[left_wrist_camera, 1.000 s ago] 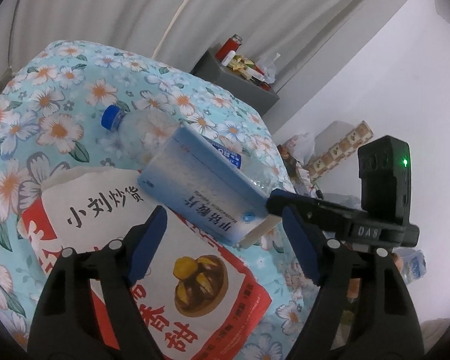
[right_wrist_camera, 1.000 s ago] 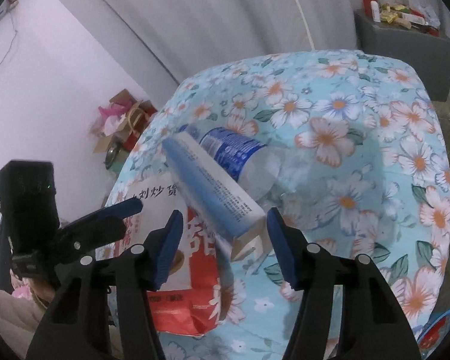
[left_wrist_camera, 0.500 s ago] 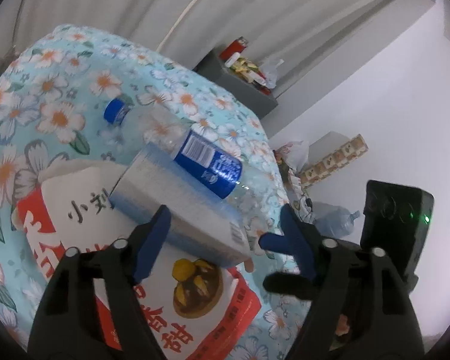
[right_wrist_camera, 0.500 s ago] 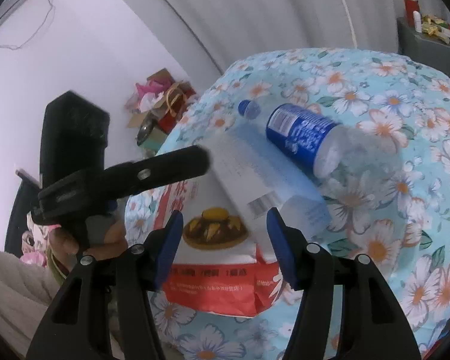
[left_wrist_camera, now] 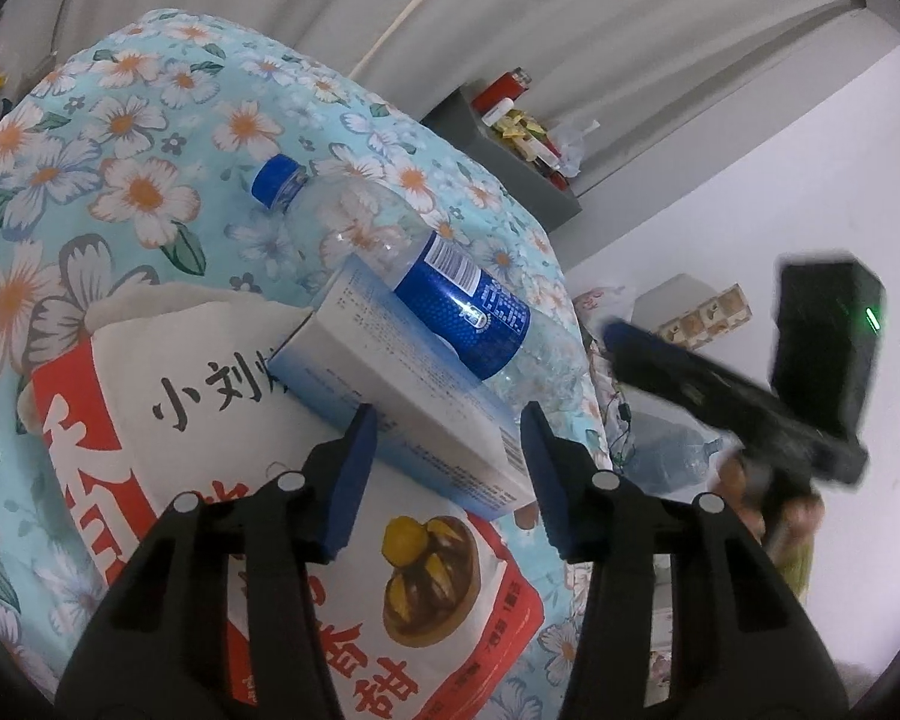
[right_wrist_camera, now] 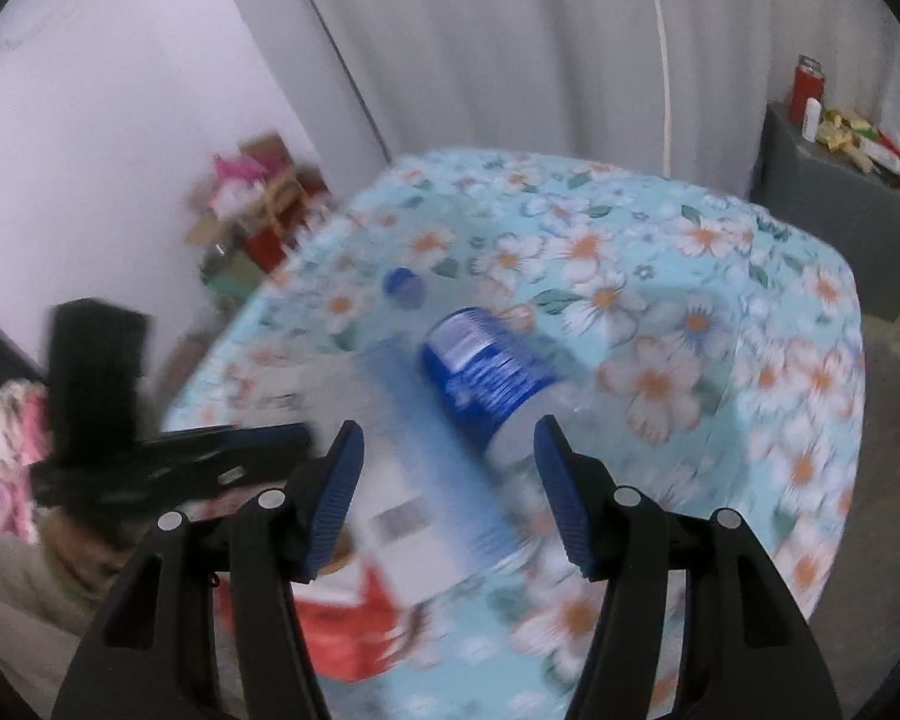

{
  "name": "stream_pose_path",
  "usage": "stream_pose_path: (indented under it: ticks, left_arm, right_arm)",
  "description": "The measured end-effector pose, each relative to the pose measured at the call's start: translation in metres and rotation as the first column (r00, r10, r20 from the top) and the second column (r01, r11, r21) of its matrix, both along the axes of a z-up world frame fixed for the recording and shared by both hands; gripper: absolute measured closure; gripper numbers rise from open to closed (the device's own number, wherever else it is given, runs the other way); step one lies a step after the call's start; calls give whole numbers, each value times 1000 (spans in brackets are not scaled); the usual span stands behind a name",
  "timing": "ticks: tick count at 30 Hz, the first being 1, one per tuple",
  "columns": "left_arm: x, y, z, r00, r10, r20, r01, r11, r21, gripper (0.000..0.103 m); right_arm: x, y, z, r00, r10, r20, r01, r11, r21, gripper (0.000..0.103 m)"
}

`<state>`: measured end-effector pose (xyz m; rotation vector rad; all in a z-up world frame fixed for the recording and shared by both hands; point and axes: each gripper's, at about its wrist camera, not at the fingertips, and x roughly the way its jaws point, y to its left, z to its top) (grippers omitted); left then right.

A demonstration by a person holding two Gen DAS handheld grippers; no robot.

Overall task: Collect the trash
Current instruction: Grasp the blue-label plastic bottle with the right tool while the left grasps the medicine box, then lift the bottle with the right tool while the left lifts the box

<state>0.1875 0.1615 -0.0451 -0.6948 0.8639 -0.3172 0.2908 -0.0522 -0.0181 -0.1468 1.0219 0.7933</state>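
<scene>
A white and light-blue carton (left_wrist_camera: 402, 396) lies on a red and white paper snack bag (left_wrist_camera: 210, 420), leaning against a clear bottle (left_wrist_camera: 450, 300) with a blue cap and label. My left gripper (left_wrist_camera: 447, 480) is closing, and the carton's near end sits between its blue pads; I see no firm press. In the blurred right wrist view, my right gripper (right_wrist_camera: 448, 498) hangs open above the carton (right_wrist_camera: 426, 480) and the bottle (right_wrist_camera: 486, 372), holding nothing. The left wrist view shows the right gripper (left_wrist_camera: 720, 396) off the table's right edge.
A floral cloth covers the table (left_wrist_camera: 120, 180). A grey cabinet (left_wrist_camera: 510, 138) with red cans and snack packets stands by the curtain. A water jug (left_wrist_camera: 672, 450) sits on the floor to the right. Bags and cartons (right_wrist_camera: 258, 210) pile up against the far wall.
The carton, tilted up before, now lies flat on the bag against the bottle. The right gripper has pulled back off it. The left jaws have narrowed around the carton's near end.
</scene>
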Motion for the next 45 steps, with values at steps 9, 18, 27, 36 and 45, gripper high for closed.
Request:
stream_pose_path:
  ticks: [9,18,27,36,45]
  left_arm:
    - [8,1,3,999,26,19,-26,1000,-5,69]
    - [19,-3,4,998,53,25,-54,998,32,69]
    - [24,-10,7,998,52,19,-53,997,64,69]
    - [20,-51,20,995,-80,54,76,994,76,69]
    - [1,-115,24,959,-273,70,266,959,94,69]
  right_arm:
    - [53,57,-38,992,118,-52,-126,971,-202,40]
    - [65,54,-54,996,42,-79,-61,967,-247,40]
    - [47,22,-56,992,-81,-101,54,969,-241,44]
    - [-21,-53,-53,958,-250,-139,227,960,-164,51]
    - [-113,-135,-61,851,-475,-222,478,877,-44,51]
